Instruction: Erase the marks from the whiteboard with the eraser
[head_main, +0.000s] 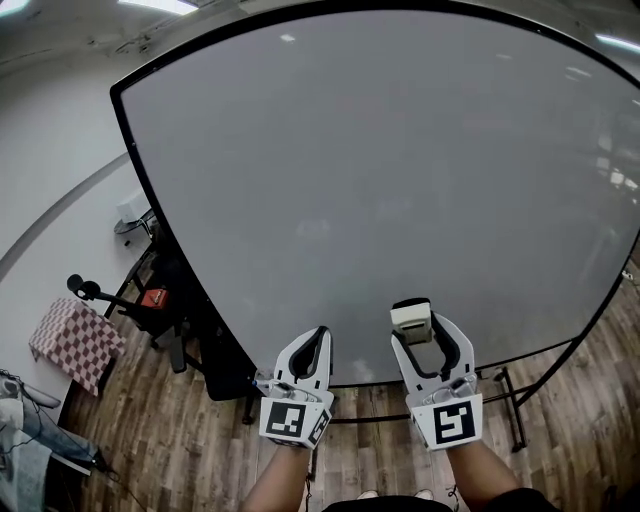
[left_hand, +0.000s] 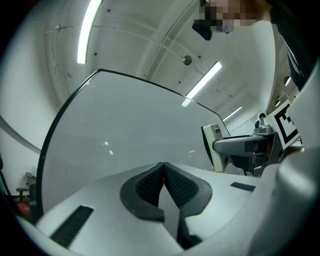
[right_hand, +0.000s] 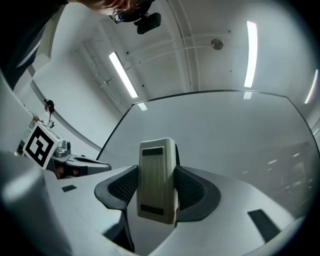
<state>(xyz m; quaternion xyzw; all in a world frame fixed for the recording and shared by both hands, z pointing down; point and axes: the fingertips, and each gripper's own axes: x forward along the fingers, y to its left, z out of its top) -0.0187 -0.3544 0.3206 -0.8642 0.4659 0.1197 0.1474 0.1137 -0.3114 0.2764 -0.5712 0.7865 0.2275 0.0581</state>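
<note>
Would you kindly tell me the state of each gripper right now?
Left gripper: shut, nothing between its jaws.
Right gripper: shut on the cream ribbed rectangular plastic eraser.

The whiteboard (head_main: 380, 180) fills the space ahead of you, and its flat face lies open from edge to edge above both grippers. Your left gripper (head_main: 320, 333), jaws together, and your right gripper (head_main: 422, 330), clamped on the eraser (head_main: 411, 314), sit near the board's lower edge with a gap between them. Below, the stand's bars (head_main: 516, 412) cross the floor (head_main: 180, 440). To your left, dark gear (head_main: 175, 310) crowds the board's edge. A checkered table (head_main: 72, 340) stands further out, near the wall (head_main: 50, 150).
</note>
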